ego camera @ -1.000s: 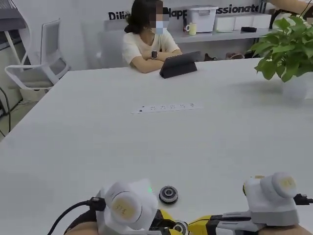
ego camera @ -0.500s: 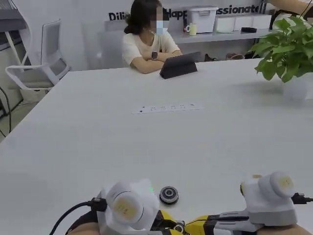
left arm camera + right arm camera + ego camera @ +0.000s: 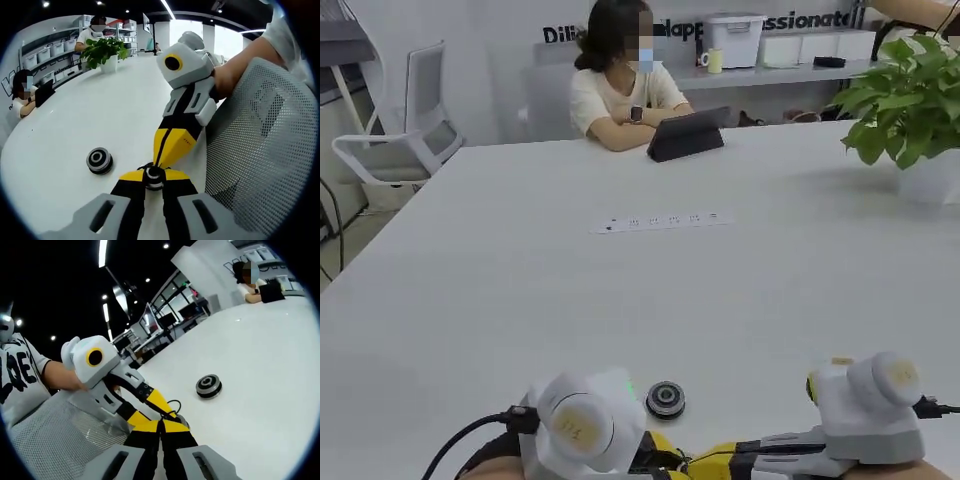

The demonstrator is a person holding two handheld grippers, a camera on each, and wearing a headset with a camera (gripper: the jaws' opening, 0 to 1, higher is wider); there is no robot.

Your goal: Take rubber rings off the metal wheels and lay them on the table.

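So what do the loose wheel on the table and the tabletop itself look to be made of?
Loose wheel: grey metal hub with a dull shine, ringed by a matte black band that looks like rubber. Tabletop: smooth white, faintly glossy, probably laminate; its core cannot be told. The held wheel in the left gripper looks alike.
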